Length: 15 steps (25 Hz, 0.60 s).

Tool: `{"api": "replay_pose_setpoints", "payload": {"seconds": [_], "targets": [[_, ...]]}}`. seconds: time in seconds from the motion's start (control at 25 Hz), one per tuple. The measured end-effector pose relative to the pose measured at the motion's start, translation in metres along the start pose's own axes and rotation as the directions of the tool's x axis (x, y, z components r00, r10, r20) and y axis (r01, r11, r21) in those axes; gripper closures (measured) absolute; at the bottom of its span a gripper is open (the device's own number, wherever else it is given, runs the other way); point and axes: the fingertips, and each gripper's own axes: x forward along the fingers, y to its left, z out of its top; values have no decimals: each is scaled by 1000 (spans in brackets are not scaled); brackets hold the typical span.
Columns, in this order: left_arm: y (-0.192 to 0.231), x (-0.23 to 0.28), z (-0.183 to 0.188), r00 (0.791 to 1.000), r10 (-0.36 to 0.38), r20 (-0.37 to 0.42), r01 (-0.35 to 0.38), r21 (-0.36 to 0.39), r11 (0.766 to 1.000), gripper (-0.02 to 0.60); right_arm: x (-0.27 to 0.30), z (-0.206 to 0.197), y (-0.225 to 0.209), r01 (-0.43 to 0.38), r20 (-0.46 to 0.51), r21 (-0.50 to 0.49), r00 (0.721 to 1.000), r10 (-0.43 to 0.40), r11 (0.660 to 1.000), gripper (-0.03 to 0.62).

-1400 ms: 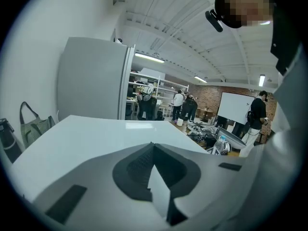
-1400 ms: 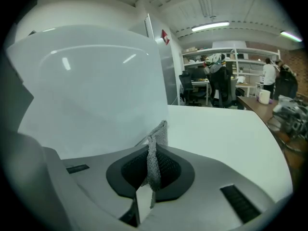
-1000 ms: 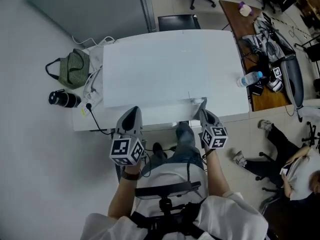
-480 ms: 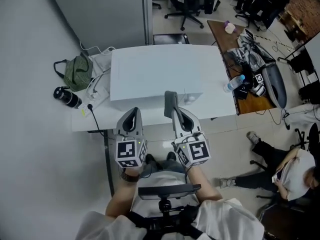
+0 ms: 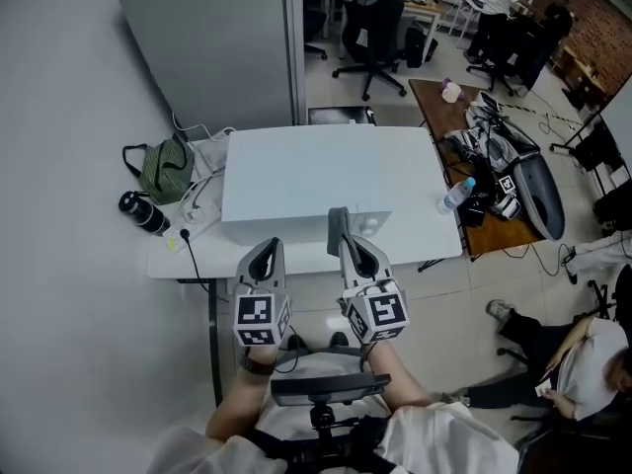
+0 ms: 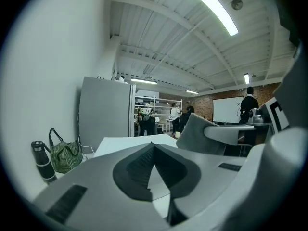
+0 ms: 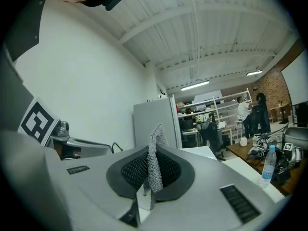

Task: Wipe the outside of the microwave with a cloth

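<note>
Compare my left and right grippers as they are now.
The right gripper is shut on a grey cloth; the left gripper is shut on nothing. In the head view the right gripper reaches further toward the microwave than the left gripper. Both point forward, side by side.

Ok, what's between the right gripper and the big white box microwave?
Only the grey knitted cloth, pinched in the right gripper, reaches toward the white box-shaped microwave; the head view shows it.
</note>
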Motion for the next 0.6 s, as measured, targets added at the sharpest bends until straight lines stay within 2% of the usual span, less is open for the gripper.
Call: {"api": "replay_pose_setpoints", "payload": {"seconds": [0.4,0.6], "targets": [[-31,17,-9,994,-106,-15,105,-25,994,554,-7,-9,-1,-13,-33,-7,999,13,1000,571],[-72,3,-19,995,-83,-50,82,-14,996,554,-47,-17,-17,-46,-46,39,998,48,998,571]]}}
